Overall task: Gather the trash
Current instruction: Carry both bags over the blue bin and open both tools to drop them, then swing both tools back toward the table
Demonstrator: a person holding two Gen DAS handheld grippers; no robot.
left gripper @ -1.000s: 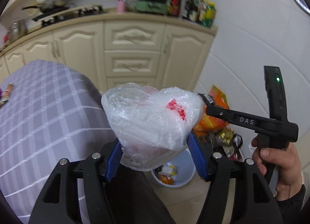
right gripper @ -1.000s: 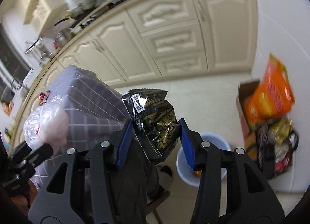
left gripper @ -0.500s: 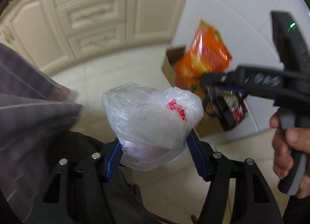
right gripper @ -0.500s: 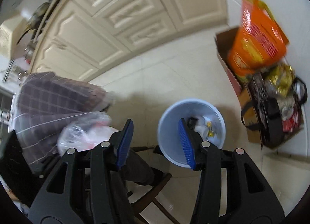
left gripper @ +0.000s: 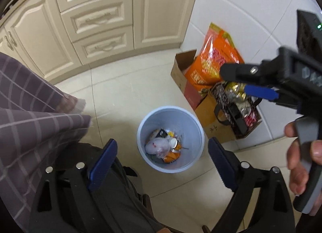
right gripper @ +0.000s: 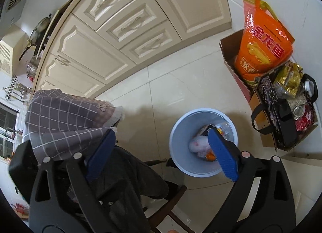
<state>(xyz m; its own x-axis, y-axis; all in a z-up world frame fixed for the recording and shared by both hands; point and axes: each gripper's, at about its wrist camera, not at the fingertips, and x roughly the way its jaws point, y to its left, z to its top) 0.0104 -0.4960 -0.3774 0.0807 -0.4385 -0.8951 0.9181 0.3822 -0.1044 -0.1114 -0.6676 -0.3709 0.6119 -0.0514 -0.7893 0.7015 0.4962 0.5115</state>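
Note:
A pale blue trash bin (left gripper: 193, 124) (right gripper: 177, 132) stands on the tiled floor below both grippers. Inside it lies the clear plastic bag (left gripper: 158, 146) (right gripper: 199, 143) with red print, on top of wrappers and cans. A corner of the black snack packet (right gripper: 206, 129) shows beside it. My left gripper (left gripper: 161, 162) hangs above the bin, its jaws opening wide with nothing between them. My right gripper (right gripper: 163, 154) is also opening and empty, its right pad over the bin's rim. In the left wrist view it appears at the right, held by a hand (left gripper: 301, 152).
A checked grey tablecloth (left gripper: 30, 112) (right gripper: 66, 114) hangs at the left. A dark chair with clothing (right gripper: 130, 182) sits under the grippers. A cardboard box with an orange sack (left gripper: 213, 61) (right gripper: 261, 45) and a black bag of packets (right gripper: 285, 108) stands right of the bin. Cream cabinets (left gripper: 96, 17) line the back.
Both grippers sank and tipped down toward the bin. The right let go of the black packet first, then the left released the plastic bag; both now lie in the bin.

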